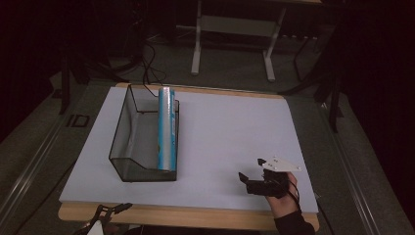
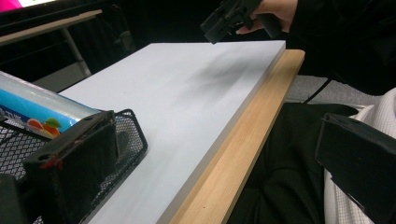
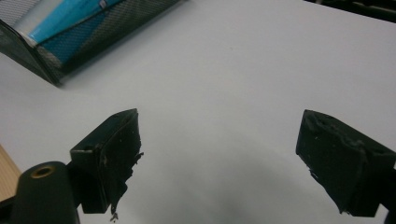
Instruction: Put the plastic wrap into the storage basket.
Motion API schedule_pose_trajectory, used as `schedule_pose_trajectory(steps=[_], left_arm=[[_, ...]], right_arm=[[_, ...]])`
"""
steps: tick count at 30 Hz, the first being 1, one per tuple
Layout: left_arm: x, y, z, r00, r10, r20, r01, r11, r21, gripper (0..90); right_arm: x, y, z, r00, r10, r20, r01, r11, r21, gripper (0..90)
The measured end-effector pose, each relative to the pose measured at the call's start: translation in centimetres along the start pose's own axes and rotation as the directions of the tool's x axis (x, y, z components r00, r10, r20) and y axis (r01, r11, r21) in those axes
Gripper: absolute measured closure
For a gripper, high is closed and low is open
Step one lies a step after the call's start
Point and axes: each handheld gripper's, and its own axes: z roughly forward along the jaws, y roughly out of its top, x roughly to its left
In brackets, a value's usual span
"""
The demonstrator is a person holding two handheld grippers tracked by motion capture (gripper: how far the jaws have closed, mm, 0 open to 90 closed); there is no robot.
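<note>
Roll [image 1: 167, 128] already lies in the mesh basket [image 1: 128, 169] — both our grippers, right [image 1: 250, 170] and left [image 1: 108, 212], well apart from it, jaws spread, empty; little seems left.

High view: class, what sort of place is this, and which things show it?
Probably a lab or workshop test bench: a white board on a wooden table, a hand-held gripper, and cables trailing across the floor.

We see the long blue foil roll [image 1: 167, 128] lying in the black wire-mesh basket [image 1: 126, 128] on the white board's [image 1: 230, 137] left half; the right gripper [image 1: 250, 170] hovers near its right front corner.
</note>
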Motion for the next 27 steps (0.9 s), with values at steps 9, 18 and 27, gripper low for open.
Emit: schedule_pose_trajectory(steps=[9, 18, 27], left_arm=[[0.0, 0.0, 0.1, 1.0, 0.0, 0.002, 0.0, 1.0, 0.003, 0.1], [0.0, -0.1, 0.1, 1.0, 0.0, 0.005, 0.0, 1.0, 0.006, 0.1], [0.0, -0.1, 0.1, 1.0, -0.001, 0.007, 0.0, 0.9999, 0.012, 0.1]], right_arm=[[-1.2, -1.5, -0.9, 0.9997, 0.011, 0.02, -0.012, 1.0, 0.027, 13.6], [-1.5, -2.9, -1.5, 0.9996, 0.023, 0.017, -0.024, 0.998, 0.055, 13.6], [-2.1, -3.2, -1.2, 0.9995, 0.027, 0.017, -0.028, 0.999, 0.047, 14.1]])
